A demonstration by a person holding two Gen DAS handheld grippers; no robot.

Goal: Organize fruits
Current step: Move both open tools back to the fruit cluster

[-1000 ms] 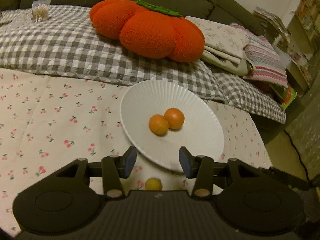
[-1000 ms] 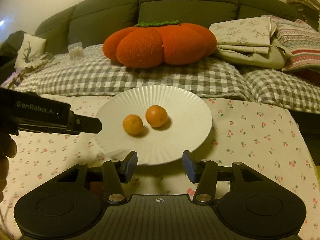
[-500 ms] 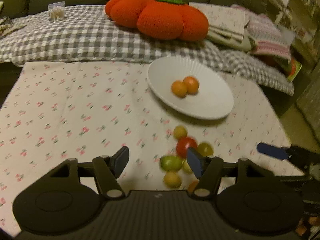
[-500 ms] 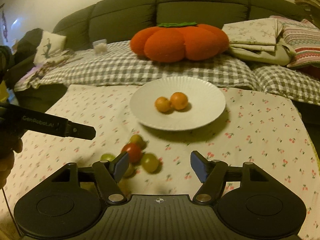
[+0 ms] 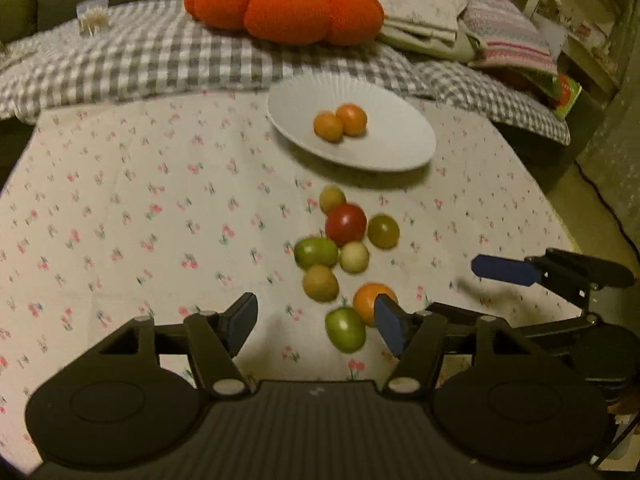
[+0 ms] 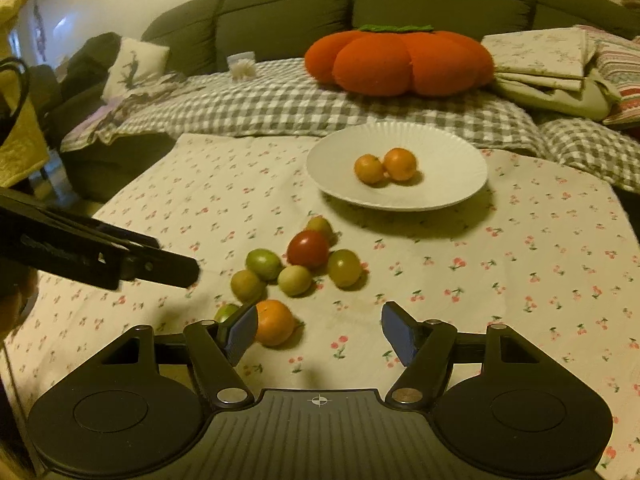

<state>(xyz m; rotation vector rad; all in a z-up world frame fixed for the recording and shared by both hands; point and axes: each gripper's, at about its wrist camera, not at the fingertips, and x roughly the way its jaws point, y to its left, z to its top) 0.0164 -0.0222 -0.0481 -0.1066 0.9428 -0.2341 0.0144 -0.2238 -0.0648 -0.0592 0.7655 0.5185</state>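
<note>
left gripper [image 5: 316, 322]: jaws spread wide, nothing held; it hovers above the cloth at the near end of the loose fruit.
right gripper [image 6: 318, 334]: jaws wide apart too, empty, just right of the pile.
plate [image 5: 404, 156]: white and ribbed, well ahead of both tools, a little to the right in the left view.
done so far: two small oranges [image 5: 340, 122] sit touching each other on the plate.
loose pile [image 5: 346, 256]: on the cherry-print cloth [image 5: 140, 200] between plate and grippers; i count eight pieces.
nearest to left tool: a green fruit [image 5: 345, 329] lies just ahead, between the fingers and toward the right one, with a loose orange [image 5: 368, 302] partly hidden behind that right fingertip.
nearest to right tool: the same orange [image 6: 274, 322] sits just beside its left finger.
farther out: a red tomato [image 5: 346, 224] with yellow-green fruits around it, closer to the plate.
progress: early, by my judgement; two pieces plated, most left on the cloth.
sorting rule: cannot tell whether only oranges belong on the plate.
likely next pick: the loose orange, being nearest and matching the plated pair.
</note>
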